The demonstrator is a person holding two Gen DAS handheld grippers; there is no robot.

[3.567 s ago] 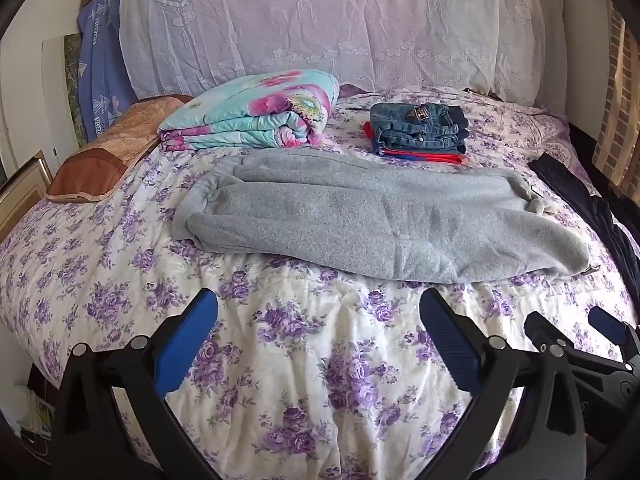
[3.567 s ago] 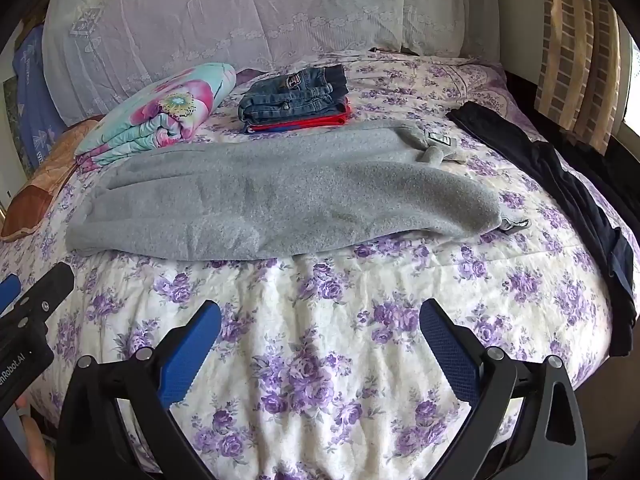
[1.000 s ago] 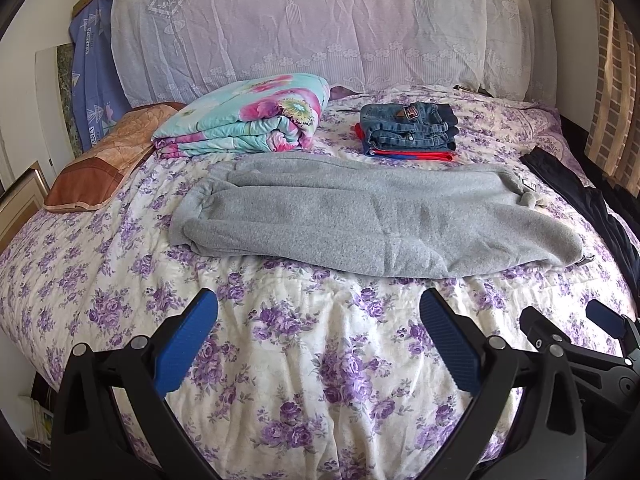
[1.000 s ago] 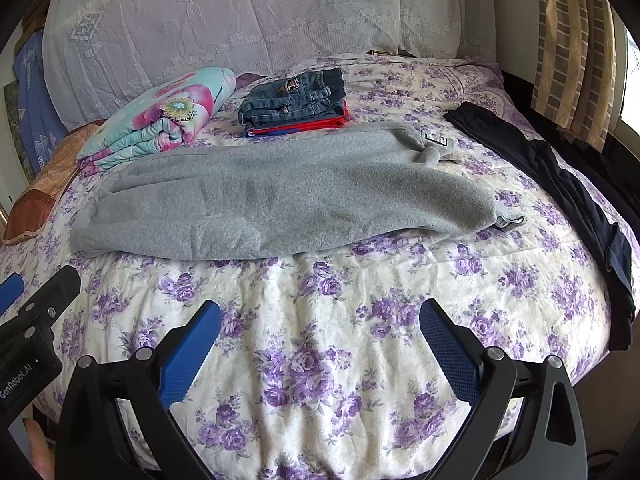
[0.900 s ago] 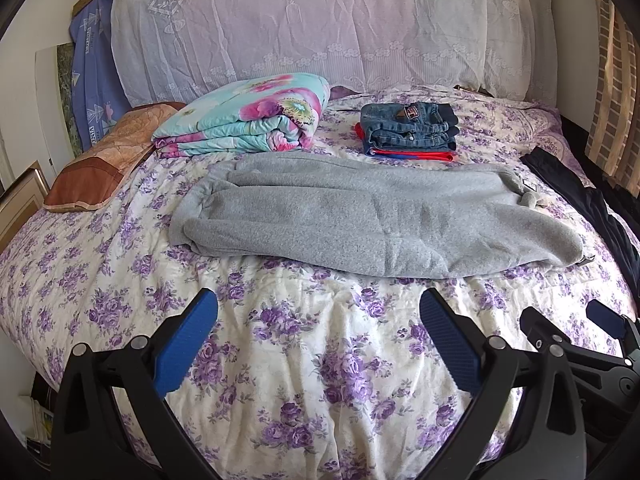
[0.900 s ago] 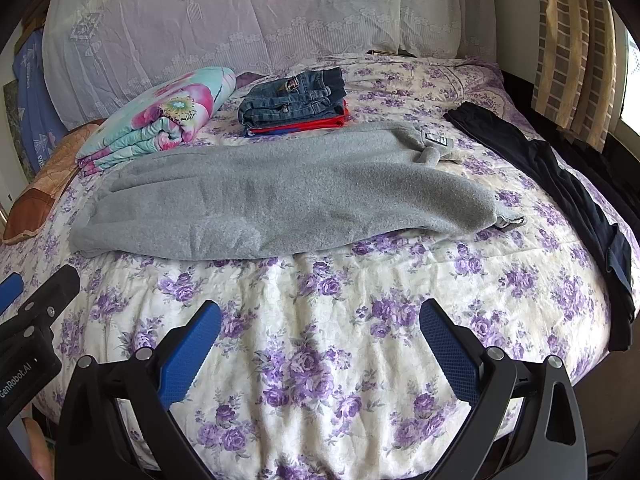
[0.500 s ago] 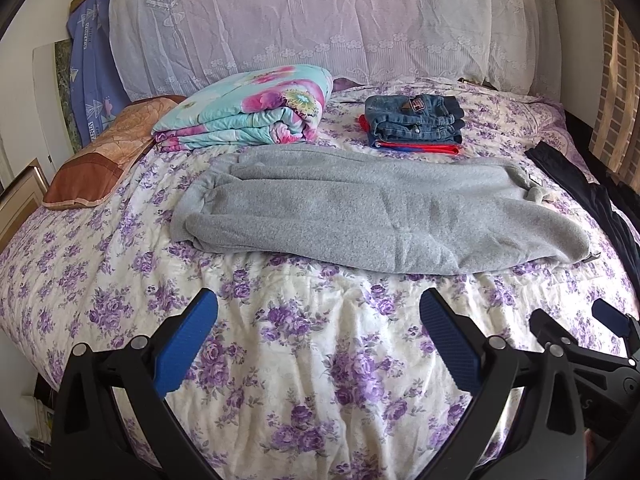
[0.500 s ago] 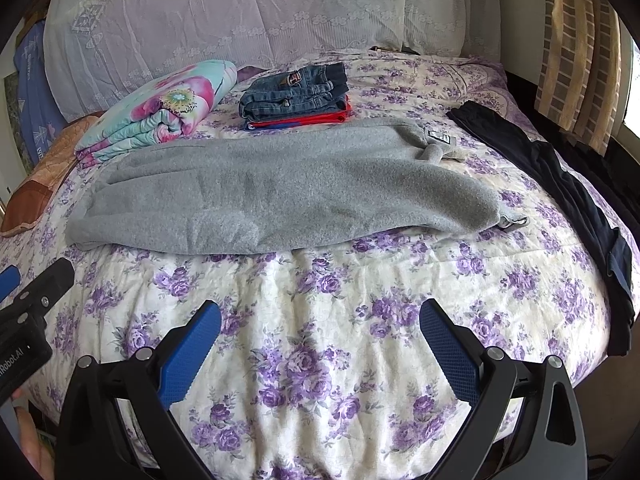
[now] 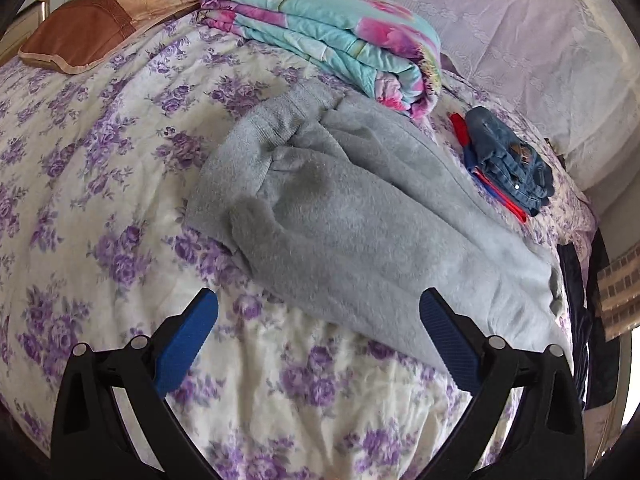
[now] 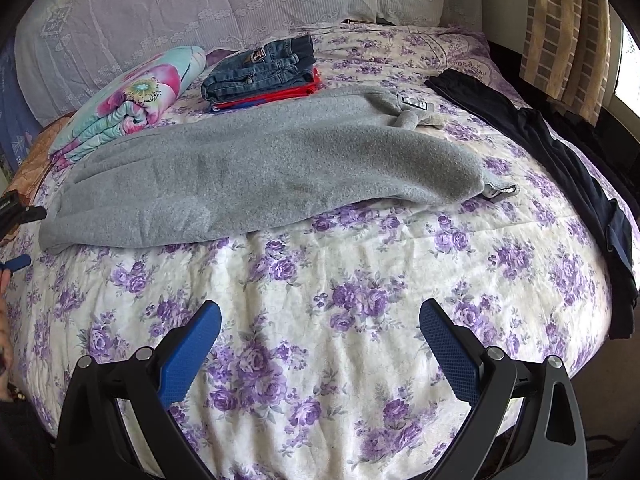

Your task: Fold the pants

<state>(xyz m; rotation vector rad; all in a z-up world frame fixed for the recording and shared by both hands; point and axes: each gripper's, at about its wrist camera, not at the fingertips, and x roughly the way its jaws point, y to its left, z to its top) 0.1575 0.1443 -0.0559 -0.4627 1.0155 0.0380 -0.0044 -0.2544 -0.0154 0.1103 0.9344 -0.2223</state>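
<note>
Grey fleece pants (image 10: 256,172) lie lengthwise across the bed, folded leg on leg, cuffs at the left and waistband at the right. In the left wrist view the grey pants (image 9: 360,216) fill the middle, cuff end nearest. My left gripper (image 9: 320,320) is open and empty, just short of the cuff end. My right gripper (image 10: 320,328) is open and empty over bare bedspread, in front of the pants' middle. The left gripper's tip (image 10: 16,216) shows at the left edge of the right wrist view.
The bed has a purple-flowered spread (image 10: 360,280). A folded turquoise floral quilt (image 10: 132,100) and a stack of folded jeans over red clothes (image 10: 264,72) lie behind the pants. Dark navy pants (image 10: 560,152) lie along the right edge. A brown pillow (image 9: 100,20) lies far left.
My left gripper has swung left and moved in close to the cuff end of the grey pants, tilting its view. My right gripper has moved a little closer. The pants have not moved.
</note>
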